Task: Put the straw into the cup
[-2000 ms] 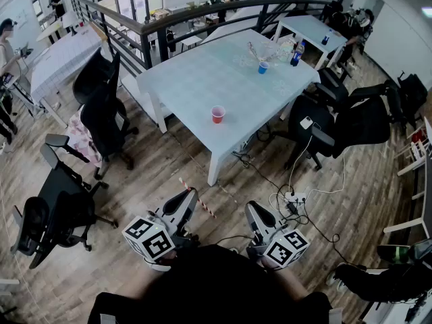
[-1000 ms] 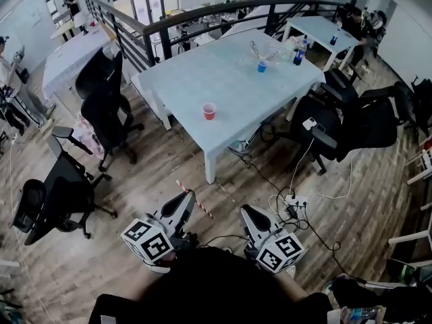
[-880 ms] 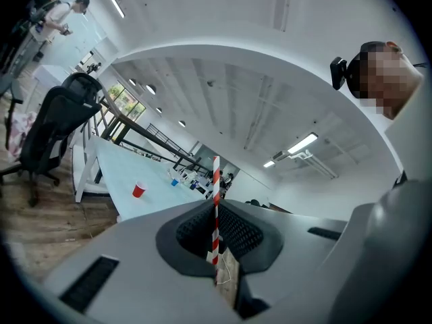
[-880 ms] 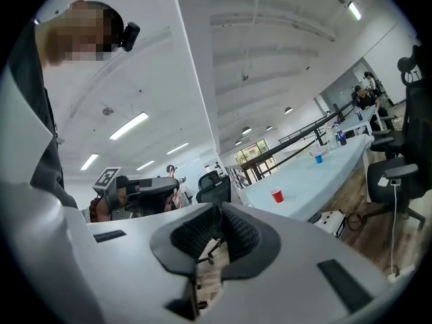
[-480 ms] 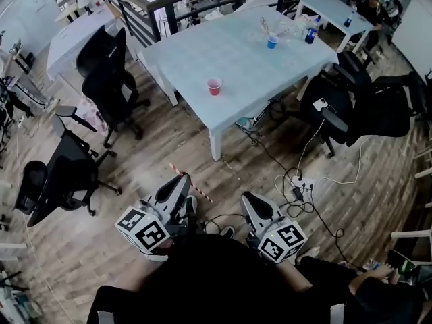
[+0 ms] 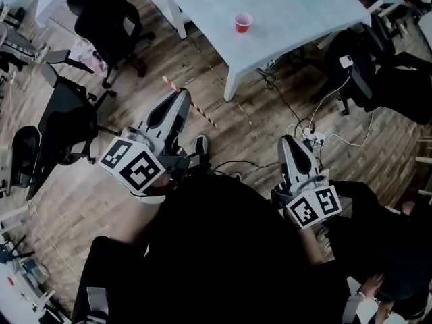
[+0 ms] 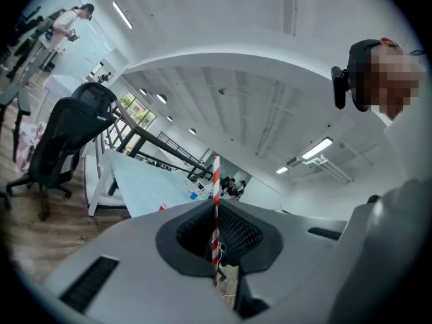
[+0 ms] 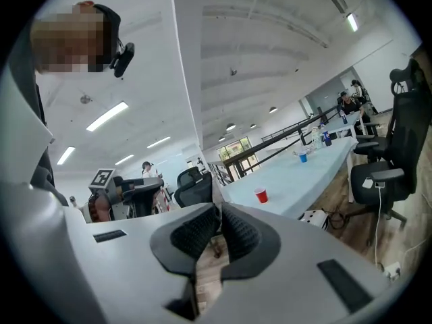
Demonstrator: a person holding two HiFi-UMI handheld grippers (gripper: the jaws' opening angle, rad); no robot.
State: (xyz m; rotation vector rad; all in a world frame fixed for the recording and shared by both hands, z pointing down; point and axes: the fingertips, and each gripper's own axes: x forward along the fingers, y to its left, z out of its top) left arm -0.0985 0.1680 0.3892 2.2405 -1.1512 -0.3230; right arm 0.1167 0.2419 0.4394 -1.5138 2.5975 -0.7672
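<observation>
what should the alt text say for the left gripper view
The left gripper is shut on a red-and-white striped straw that stands upright between its jaws. Beyond are a pale table with a red cup on it and a black office chair at left.

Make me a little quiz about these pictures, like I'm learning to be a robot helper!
1. The left gripper has its jaws: A wide open and empty; B shut on a striped straw; C shut on a cup.
2. True or false: the red cup stands on the floor.
3. Fill the gap: the straw's stripes are red and ___.

Key: 1 B. 2 False, it stands on the table. 3 White.
</observation>
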